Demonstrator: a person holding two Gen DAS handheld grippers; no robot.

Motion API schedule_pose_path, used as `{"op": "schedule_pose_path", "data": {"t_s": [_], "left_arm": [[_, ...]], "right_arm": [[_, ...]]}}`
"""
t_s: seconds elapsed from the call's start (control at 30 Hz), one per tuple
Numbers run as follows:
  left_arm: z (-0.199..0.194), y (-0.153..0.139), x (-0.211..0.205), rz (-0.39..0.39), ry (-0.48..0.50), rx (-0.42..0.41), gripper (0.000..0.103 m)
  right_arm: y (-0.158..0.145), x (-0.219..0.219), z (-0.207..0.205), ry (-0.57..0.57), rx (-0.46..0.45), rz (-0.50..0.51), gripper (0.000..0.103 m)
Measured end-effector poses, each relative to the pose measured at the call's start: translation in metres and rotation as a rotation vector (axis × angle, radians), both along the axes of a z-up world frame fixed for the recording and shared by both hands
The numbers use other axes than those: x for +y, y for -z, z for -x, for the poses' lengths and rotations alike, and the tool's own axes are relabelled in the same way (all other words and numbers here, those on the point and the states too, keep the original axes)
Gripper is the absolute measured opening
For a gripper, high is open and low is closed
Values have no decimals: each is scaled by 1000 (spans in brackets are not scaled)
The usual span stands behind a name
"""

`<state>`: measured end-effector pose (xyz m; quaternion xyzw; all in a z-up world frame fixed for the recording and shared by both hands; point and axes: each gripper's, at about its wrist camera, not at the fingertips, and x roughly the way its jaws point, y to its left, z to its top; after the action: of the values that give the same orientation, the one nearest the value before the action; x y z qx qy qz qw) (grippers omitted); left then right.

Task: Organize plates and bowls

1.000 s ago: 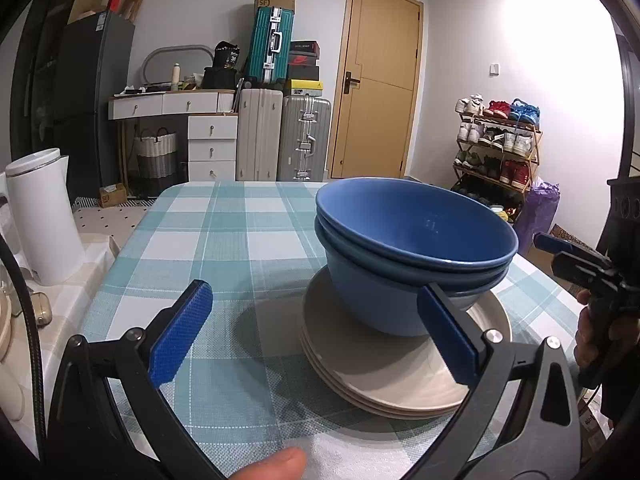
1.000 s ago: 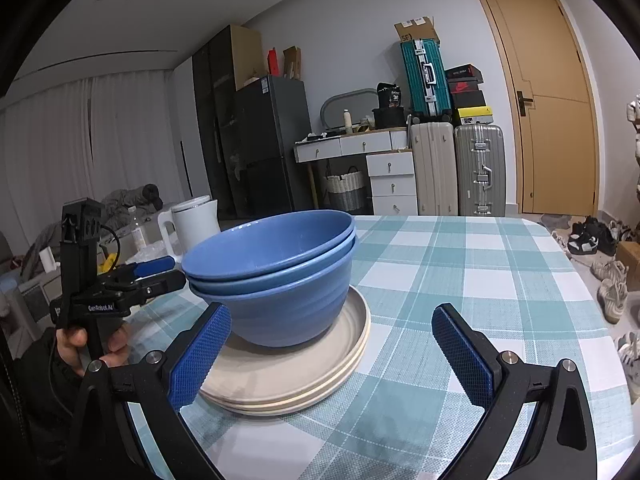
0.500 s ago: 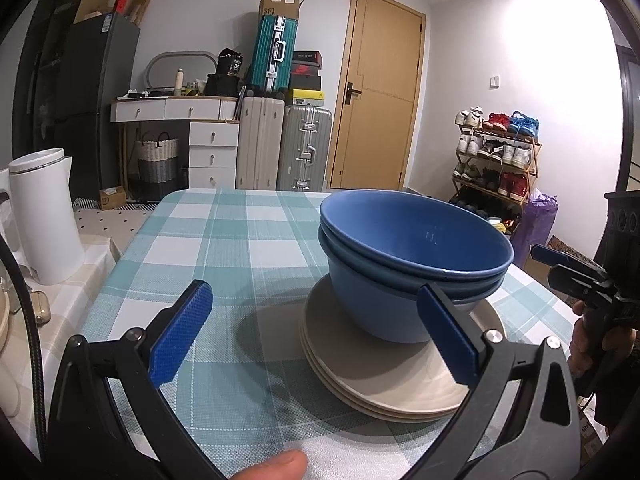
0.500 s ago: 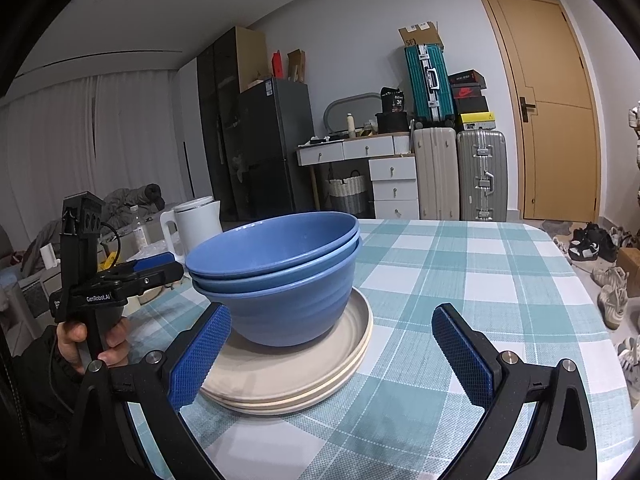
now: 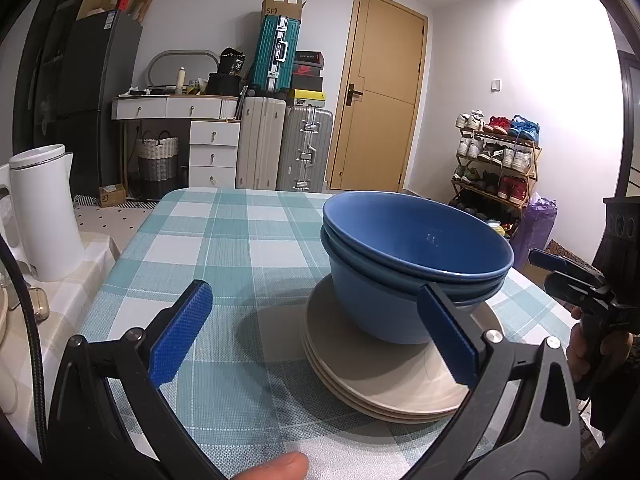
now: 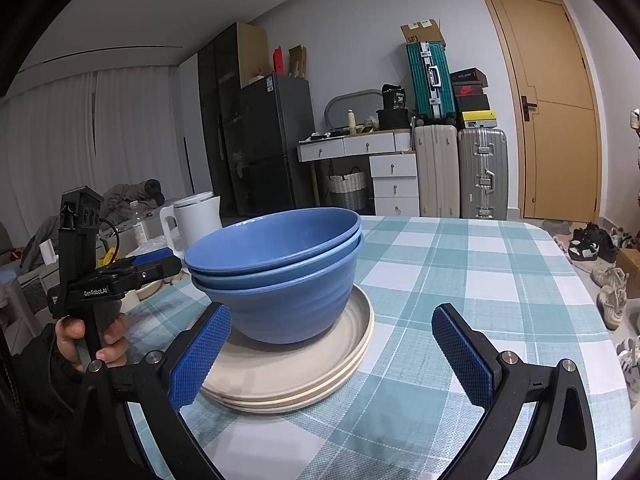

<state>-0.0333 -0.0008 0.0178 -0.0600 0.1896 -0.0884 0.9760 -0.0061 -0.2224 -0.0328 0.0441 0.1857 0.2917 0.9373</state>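
We are reading "GenRoboAI" in white along the black body of the left gripper [image 6: 154,266], seen from the right wrist view. We are making out "SF" on the cardboard box [image 5: 281,7] sitting atop the teal suitcase [image 5: 276,54], and "36" on the black bag [image 6: 397,99] on the desk. A Nike swoosh is showing on the red and black shoebox [image 6: 469,90]. Other print is staying too small for us to read.

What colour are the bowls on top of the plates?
The bowls are blue, stacked on beige plates; the right wrist view shows them best.
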Motion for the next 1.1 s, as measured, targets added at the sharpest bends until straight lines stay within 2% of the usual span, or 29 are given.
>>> {"op": "schedule_pose_path", "data": {"t_s": [1.1], "left_arm": [[4, -1, 1, -6, 1, -7, 102]], "right_arm": [[2, 2, -1, -8, -2, 3, 103]]}}
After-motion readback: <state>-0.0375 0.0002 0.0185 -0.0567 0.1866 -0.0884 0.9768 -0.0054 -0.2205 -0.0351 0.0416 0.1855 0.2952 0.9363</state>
